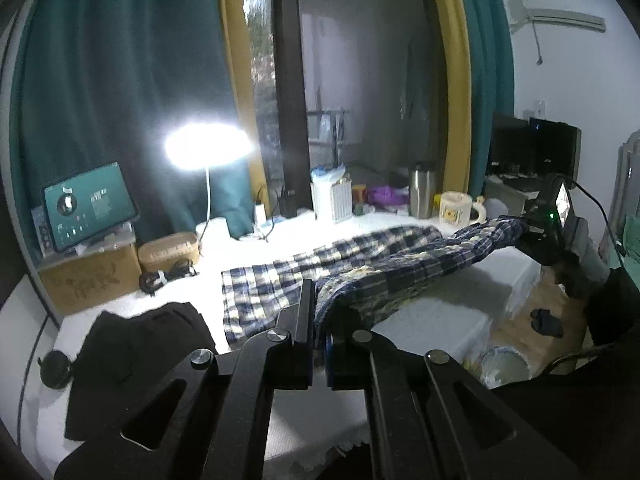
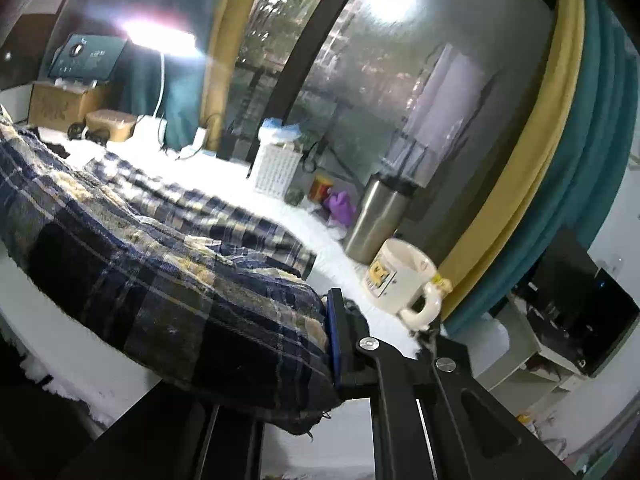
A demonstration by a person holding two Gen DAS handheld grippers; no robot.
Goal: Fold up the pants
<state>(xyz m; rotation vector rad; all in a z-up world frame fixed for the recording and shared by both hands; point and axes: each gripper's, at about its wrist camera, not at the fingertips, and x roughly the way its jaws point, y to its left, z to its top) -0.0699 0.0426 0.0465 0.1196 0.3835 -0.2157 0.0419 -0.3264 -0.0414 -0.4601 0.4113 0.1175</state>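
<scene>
White tablecloth (image 1: pixel 424 316) glared under a desk lamp (image 1: pixel 208 150), with a mug (image 2: pixel 400 276) and steel tumbler (image 2: pixel 374 220) near the far edge. I had the plaid pants (image 1: pixel 304 280) strung between both tools: my left gripper (image 1: pixel 320 320) was clenched on one end, my right gripper (image 2: pixel 336 344) clamped on the other, the near leg lifted and the rest lying on the table. I judged the cloth soft, light and saggy, best held at hem and waistband corners.
</scene>
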